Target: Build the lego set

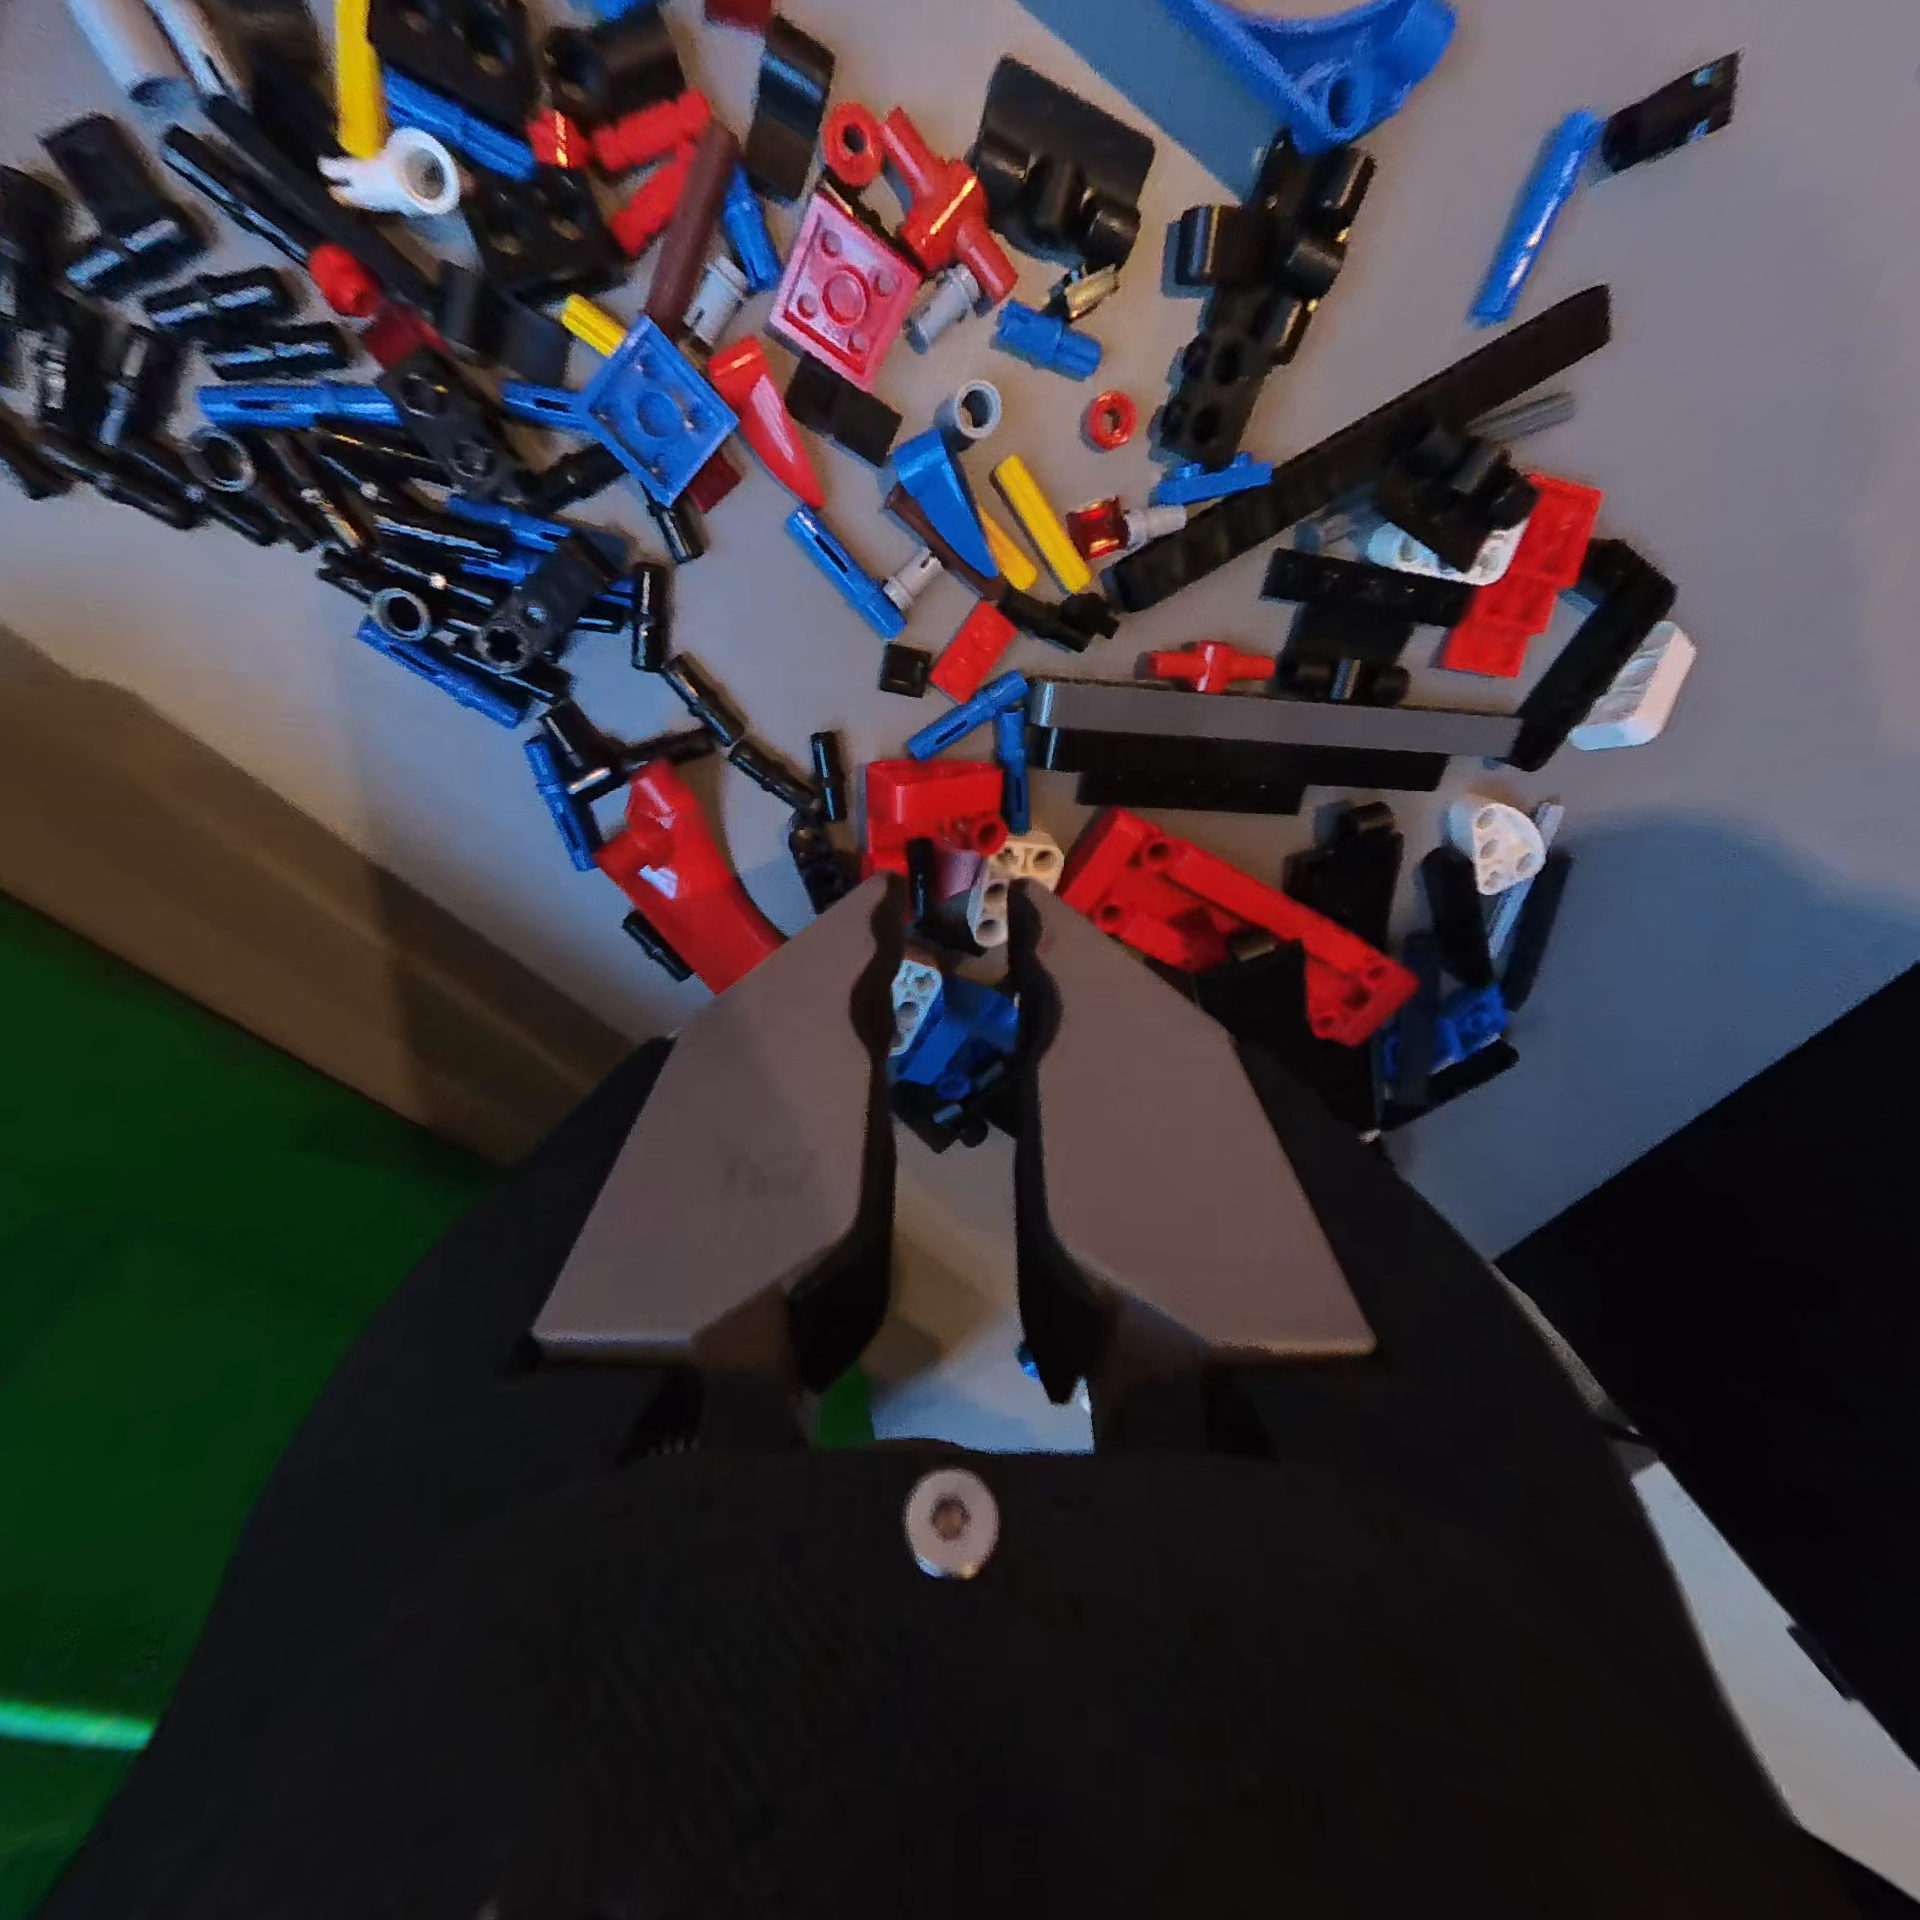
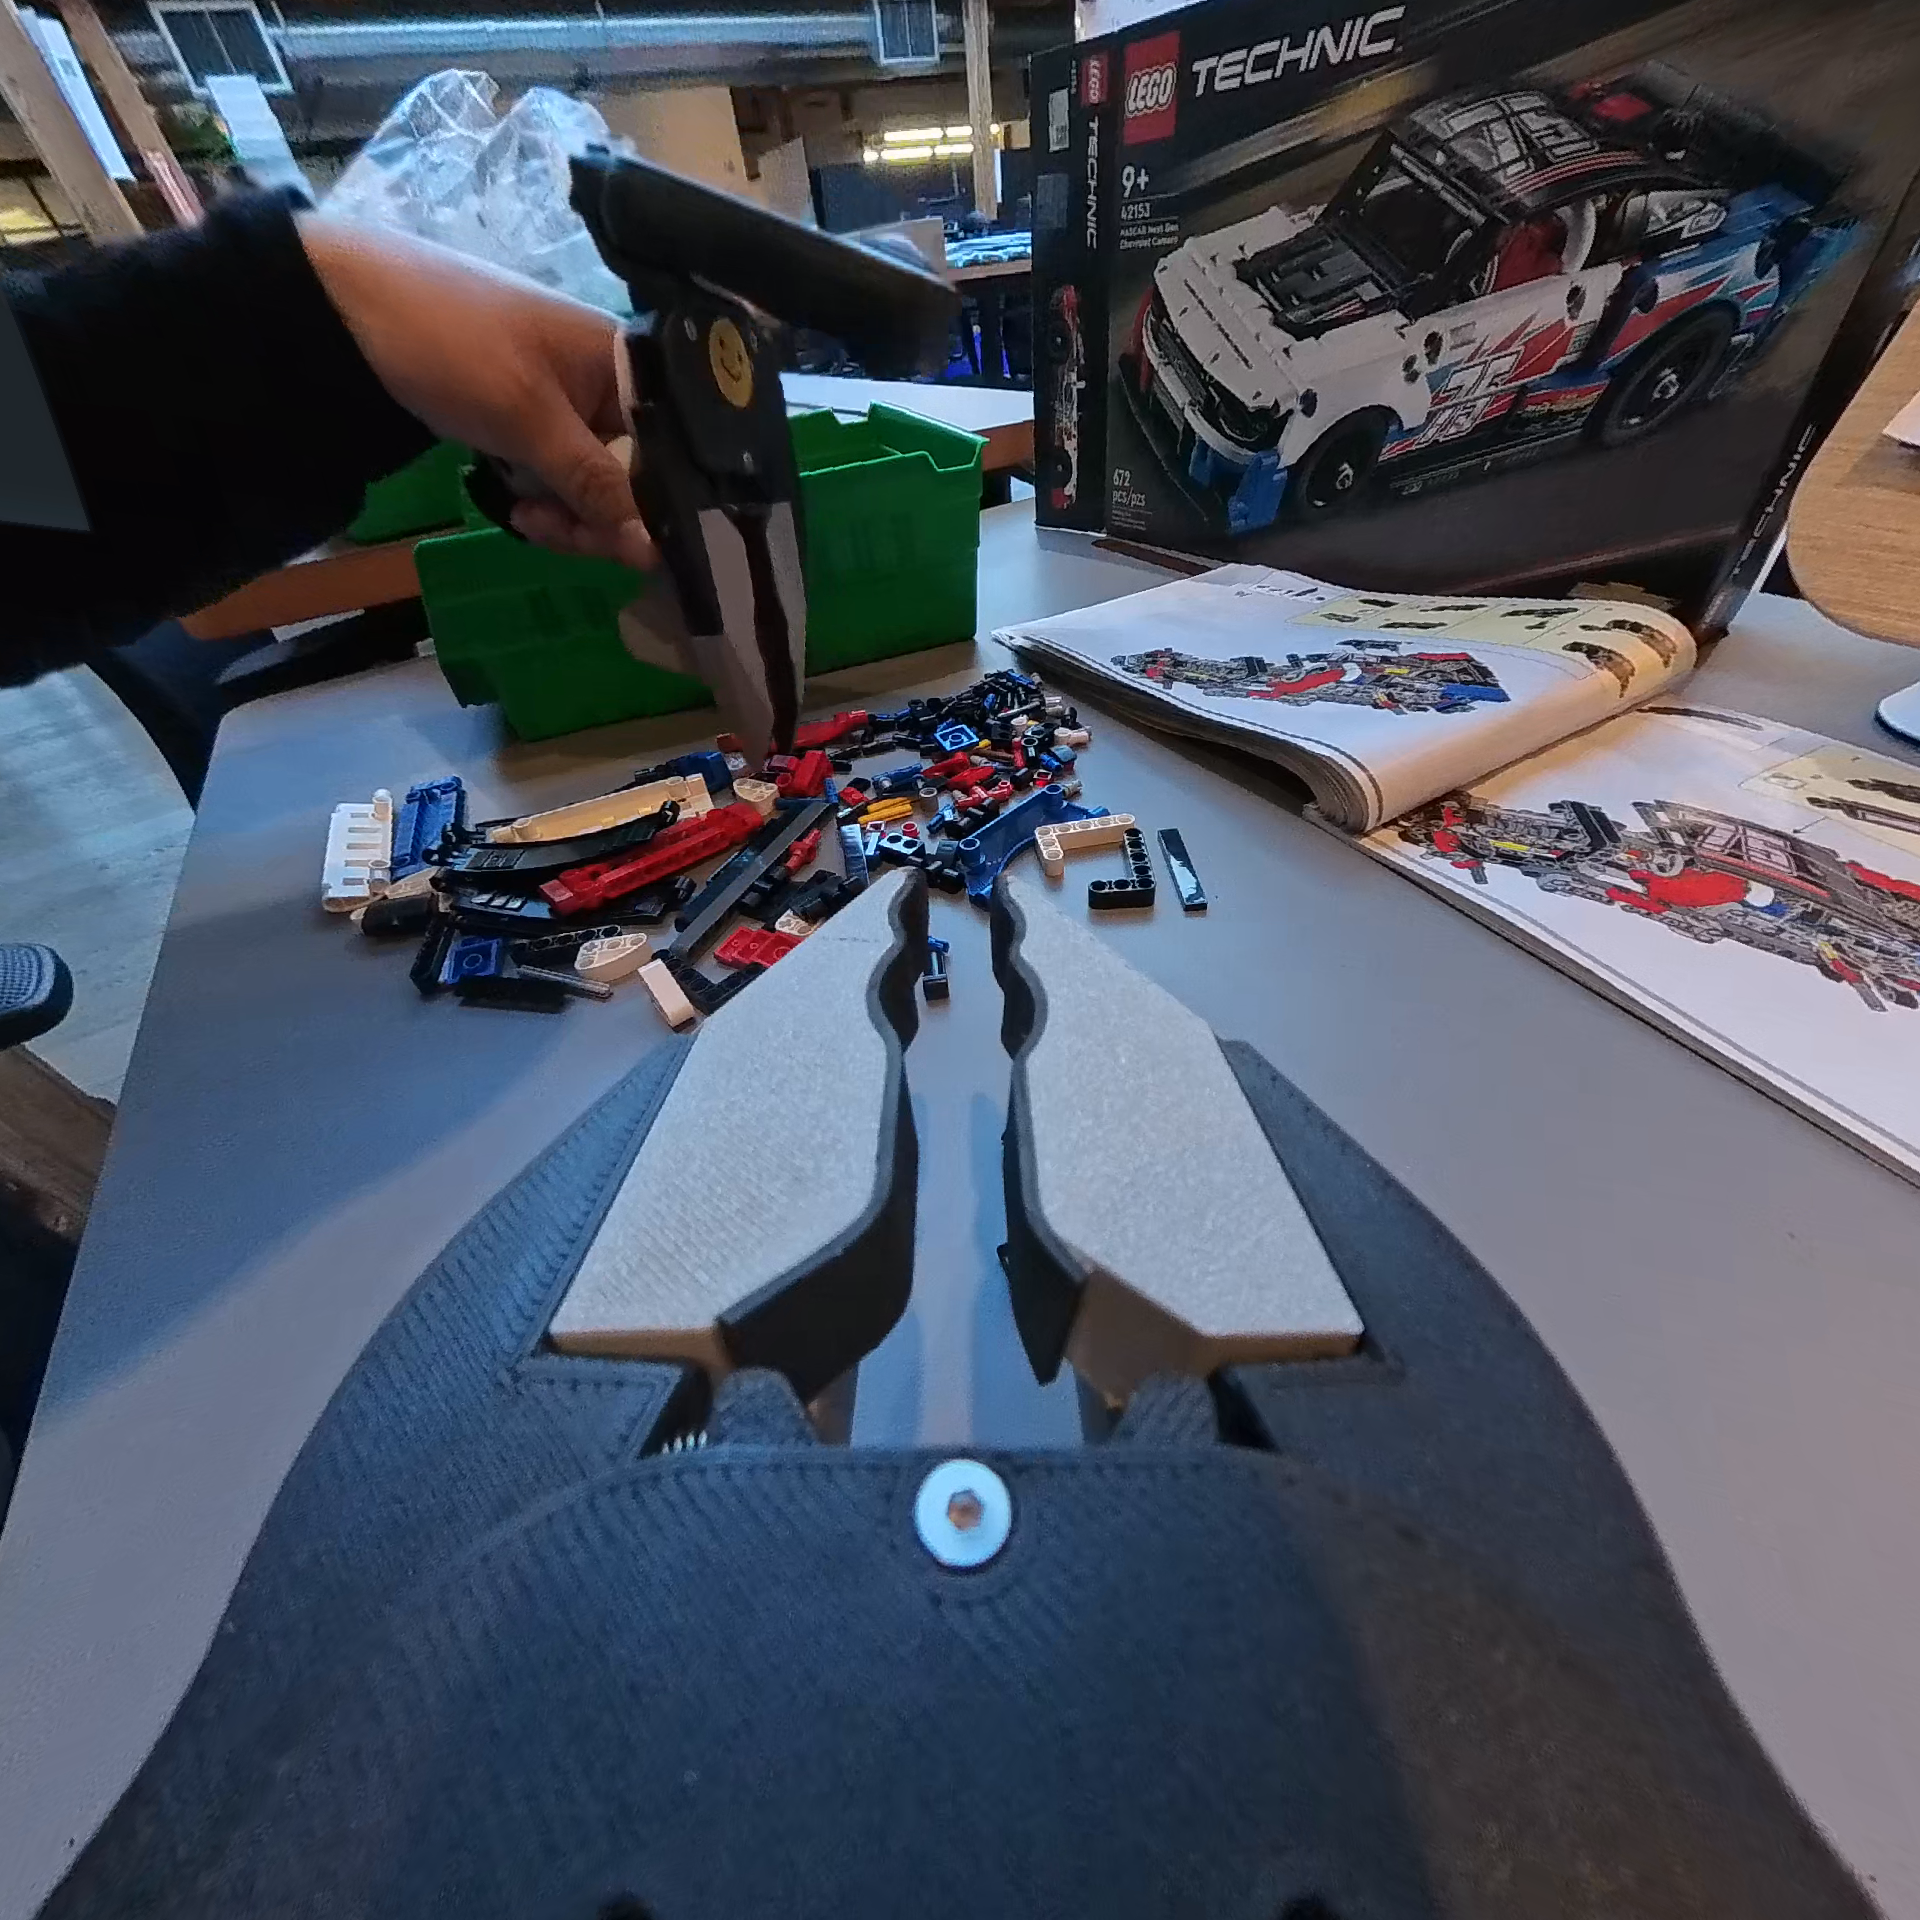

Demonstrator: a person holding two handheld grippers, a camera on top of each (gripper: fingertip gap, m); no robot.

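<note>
Loose Lego pieces point(image 1: 935, 499) in black, blue, red, white and yellow lie spread on the grey table point(image 2: 1351, 1143). My left gripper point(image 1: 953, 899) points down into the pile. Its jaws stand a narrow gap apart around a small white holed piece point(image 1: 1003, 868) and a black pin. I cannot tell if they grip or only straddle them. The right wrist view shows the left gripper point(image 2: 771, 743), held by a hand point(image 2: 499, 364), with its tips at the far side of the pile point(image 2: 727, 852). My right gripper point(image 2: 958, 904) hovers over the pile's near edge, slightly open and empty.
An open instruction booklet point(image 2: 1351, 707) lies right of the pile. The set's box point(image 2: 1455, 312) stands behind it. A green bin point(image 2: 883, 540) sits just behind the pile, with a clear plastic bag point(image 2: 468, 156) beyond it. The table's left edge point(image 2: 208, 790) is close to the pile.
</note>
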